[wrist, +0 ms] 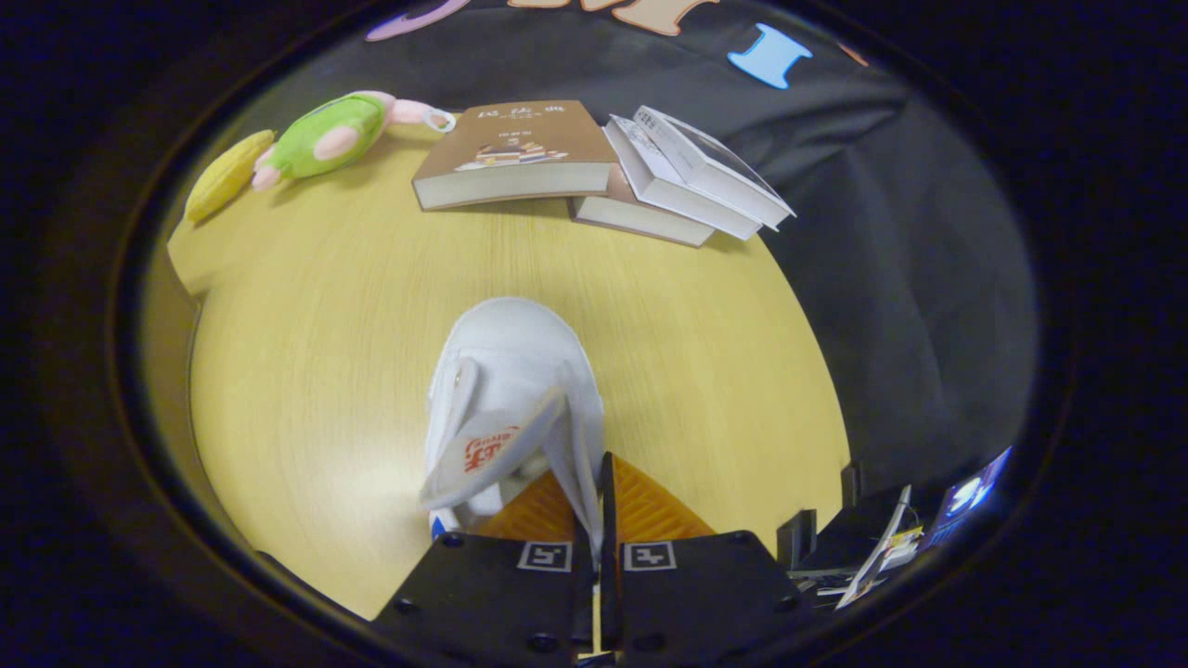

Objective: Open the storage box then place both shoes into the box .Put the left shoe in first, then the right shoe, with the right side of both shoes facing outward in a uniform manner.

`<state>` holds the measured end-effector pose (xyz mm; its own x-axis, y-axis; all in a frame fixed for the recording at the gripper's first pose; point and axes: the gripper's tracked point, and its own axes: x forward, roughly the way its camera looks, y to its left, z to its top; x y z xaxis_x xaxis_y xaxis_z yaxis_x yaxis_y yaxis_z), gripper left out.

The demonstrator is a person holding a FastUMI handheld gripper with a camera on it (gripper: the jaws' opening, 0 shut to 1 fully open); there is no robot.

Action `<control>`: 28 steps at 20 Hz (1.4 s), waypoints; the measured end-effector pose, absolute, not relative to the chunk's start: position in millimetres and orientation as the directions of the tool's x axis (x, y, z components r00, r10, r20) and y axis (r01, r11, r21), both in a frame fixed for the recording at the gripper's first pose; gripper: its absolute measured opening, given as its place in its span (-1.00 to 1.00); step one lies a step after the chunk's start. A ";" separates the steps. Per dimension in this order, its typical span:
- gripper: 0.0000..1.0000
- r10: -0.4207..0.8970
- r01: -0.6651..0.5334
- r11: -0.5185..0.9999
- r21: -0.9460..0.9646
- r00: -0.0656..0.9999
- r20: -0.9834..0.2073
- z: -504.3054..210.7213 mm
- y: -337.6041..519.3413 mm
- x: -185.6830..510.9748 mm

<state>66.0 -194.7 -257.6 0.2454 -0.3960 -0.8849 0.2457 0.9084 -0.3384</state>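
Note:
A white shoe (510, 371) hangs above the yellow wooden table (306, 371), its toe pointing away from me. Its tongue with a red logo flops to the left. My gripper (594, 506) is shut on the shoe's right side wall near the opening, with one finger inside the shoe and the other outside. The heel is hidden behind the fingers.
Several books (594, 167) lie stacked at the table's far edge. A green plush toy (325, 139) and a yellow banana-shaped toy (223, 176) lie at the far left corner. The table's right edge (817, 371) drops off beside black cloth. Small clutter (882, 547) sits low on the right.

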 end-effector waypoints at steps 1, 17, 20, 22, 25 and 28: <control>-0.87 -0.386 0.276 0.908 -0.316 0.250 -0.888 -255.3 -193.5 64.8; -0.88 -0.565 0.401 0.820 -0.408 0.459 -0.685 -46.4 -145.1 86.5; -0.88 -0.517 0.383 0.854 -0.353 0.543 -0.662 -14.8 -96.2 96.0; -0.88 -0.472 0.354 0.880 -0.316 0.592 -0.653 -2.3 -62.0 99.1; -0.88 -0.418 0.289 0.908 -0.302 0.635 -0.650 13.8 -11.0 97.7; -0.88 -0.361 0.233 0.932 -0.277 0.662 -0.657 24.1 37.2 94.6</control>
